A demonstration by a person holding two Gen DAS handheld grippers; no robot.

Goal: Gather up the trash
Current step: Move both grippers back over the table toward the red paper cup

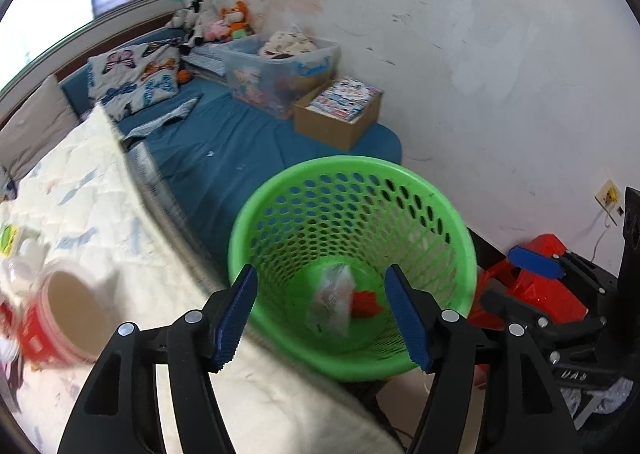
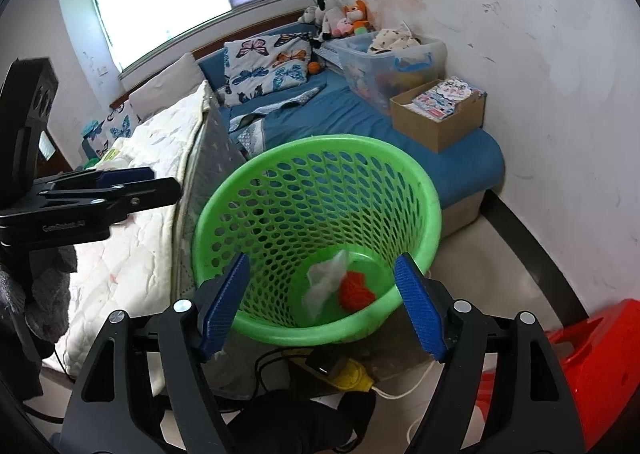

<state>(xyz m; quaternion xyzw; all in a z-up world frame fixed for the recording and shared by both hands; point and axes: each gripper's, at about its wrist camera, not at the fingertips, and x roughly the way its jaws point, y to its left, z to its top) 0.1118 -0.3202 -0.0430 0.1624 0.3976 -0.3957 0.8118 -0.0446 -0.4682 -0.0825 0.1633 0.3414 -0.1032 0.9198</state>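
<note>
A green perforated waste basket (image 1: 352,182) stands beside the bed; it also shows in the right wrist view (image 2: 320,158). Inside lie a clear plastic wrapper (image 1: 334,302) (image 2: 326,280) and a red crumpled piece (image 1: 366,304) (image 2: 356,296). My left gripper (image 1: 326,318) is open and empty over the basket's near rim. My right gripper (image 2: 320,302) is open and empty, also over the near rim. A red and white paper cup (image 1: 60,318) lies on its side on the white quilt (image 1: 104,222), left of the left gripper, with white crumpled bits beside it.
A blue mattress (image 1: 224,158) holds a butterfly pillow (image 1: 136,78), a clear storage bin (image 1: 280,74) and a cardboard box (image 1: 340,114). A red plastic stool (image 2: 596,358) stands at right. Cables and a yellow plug (image 2: 352,374) lie on the floor below the basket.
</note>
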